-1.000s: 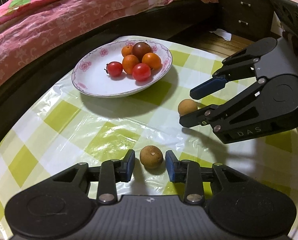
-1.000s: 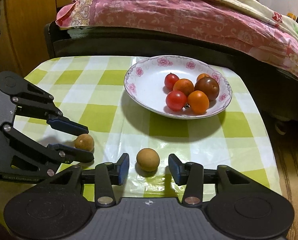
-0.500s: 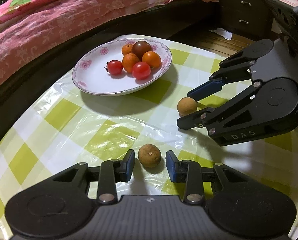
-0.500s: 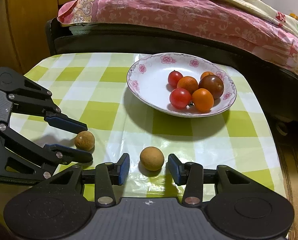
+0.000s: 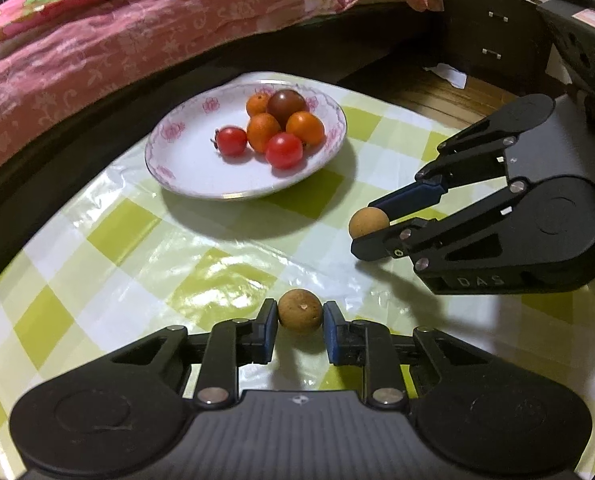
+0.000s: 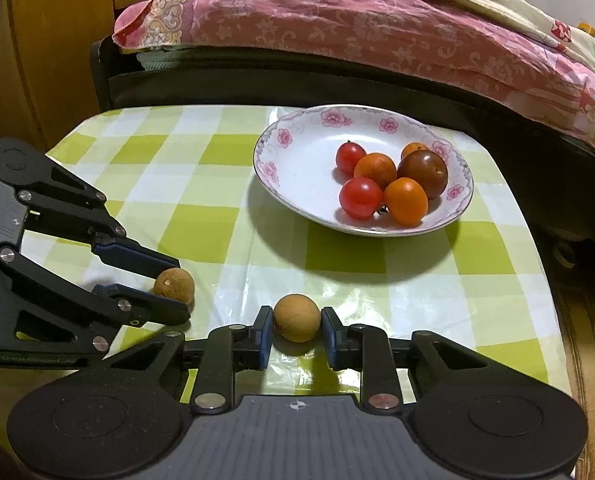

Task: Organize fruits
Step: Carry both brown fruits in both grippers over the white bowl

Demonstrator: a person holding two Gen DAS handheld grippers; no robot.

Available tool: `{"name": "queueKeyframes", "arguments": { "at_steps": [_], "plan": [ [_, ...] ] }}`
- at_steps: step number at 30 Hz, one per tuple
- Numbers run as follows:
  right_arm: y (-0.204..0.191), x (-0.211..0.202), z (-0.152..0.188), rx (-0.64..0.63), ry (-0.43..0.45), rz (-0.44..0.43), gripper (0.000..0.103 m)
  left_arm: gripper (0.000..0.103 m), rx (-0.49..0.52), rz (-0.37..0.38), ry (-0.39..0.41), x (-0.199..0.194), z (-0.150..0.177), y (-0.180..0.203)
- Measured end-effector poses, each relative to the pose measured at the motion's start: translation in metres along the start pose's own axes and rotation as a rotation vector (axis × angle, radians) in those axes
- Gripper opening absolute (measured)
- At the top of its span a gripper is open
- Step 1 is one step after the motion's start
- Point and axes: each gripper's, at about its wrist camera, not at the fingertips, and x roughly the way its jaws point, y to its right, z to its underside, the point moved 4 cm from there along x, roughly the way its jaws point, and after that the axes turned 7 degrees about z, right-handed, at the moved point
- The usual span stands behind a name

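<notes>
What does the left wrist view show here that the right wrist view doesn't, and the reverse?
Only the left wrist view: a dark drawer unit and white paper scrap on the wooden floor.

Only the right wrist view: a wooden cabinet beside the bed.

Both: the flowered plate of tomatoes and oranges, the checked tablecloth, the pink bedding, and the left gripper and right gripper, each shut on a brown longan.

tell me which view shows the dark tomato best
The right wrist view: the dark tomato sits large and near full, only its lower edge behind an orange fruit. The left wrist view shows it smaller, at the plate's far side, partly hidden.
</notes>
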Motion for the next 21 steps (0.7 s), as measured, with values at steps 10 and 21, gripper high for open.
{"name": "queueKeyframes", "arguments": {
  "at_steps": [10, 21],
  "plan": [
    [0.011, -0.015, -0.029, 0.047, 0.086, 0.020, 0.022, 0.033, -0.020, -0.050, 0.096, -0.007, -0.040, -0.013],
    [0.028, -0.003, -0.054, 0.100, 0.121, 0.068, 0.022, 0.033, -0.053, -0.092, 0.142, 0.009, -0.067, -0.033]
  ]
}}
